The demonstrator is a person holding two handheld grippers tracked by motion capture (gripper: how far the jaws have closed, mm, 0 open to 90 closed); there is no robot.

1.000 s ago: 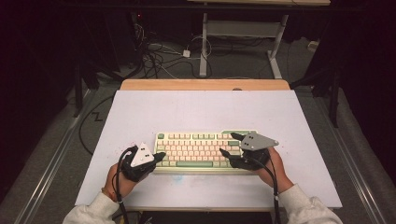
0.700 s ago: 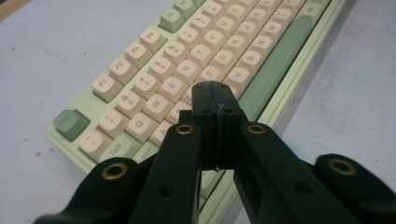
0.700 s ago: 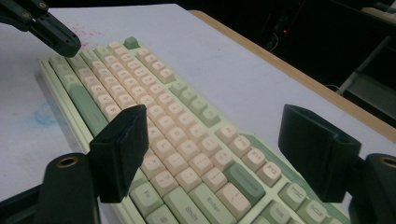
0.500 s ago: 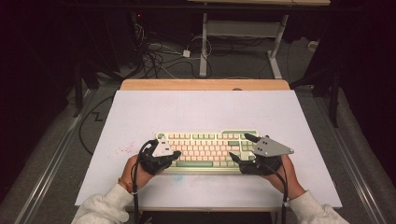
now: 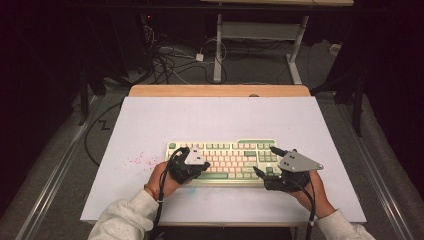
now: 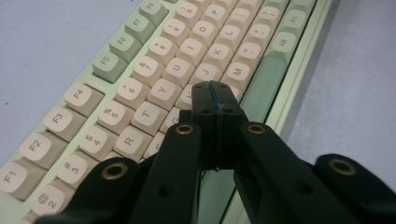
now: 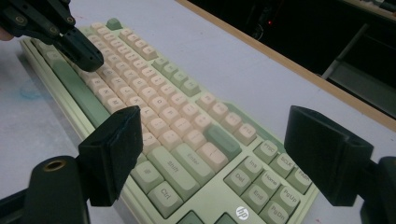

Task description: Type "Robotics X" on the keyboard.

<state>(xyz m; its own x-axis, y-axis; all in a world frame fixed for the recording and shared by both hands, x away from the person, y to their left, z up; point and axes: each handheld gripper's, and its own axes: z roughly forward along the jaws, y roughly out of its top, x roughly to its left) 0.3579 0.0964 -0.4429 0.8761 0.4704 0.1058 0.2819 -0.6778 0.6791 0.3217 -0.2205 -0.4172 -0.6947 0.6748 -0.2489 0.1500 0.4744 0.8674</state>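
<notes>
Desk (image 5: pixel 150 120), pale top with wooden strip along far edge; wide bare surface toward far edge and both far corners. Faint pink specks (image 5: pixel 136 161) toward left edge. Keyboard (image 5: pixel 227 150), green and cream, lying parallel to near edge, closer to near edge than far, roughly centred left to right, open room on both ends. Right gripper (image 5: pixel 263 161) over keyboard's right end, jaws apart, just been opening, nothing clamped; arrow and navigation keys below and between them in right gripper view (image 7: pixel 205 154). Left gripper (image 5: pixel 204 169) over keyboard's left half by near edge, jaws pressed together (image 6: pixel 215 100), tip just above letter keys beside long green bar (image 6: pixel 264 86); whether it touches them, cannot tell.
</notes>
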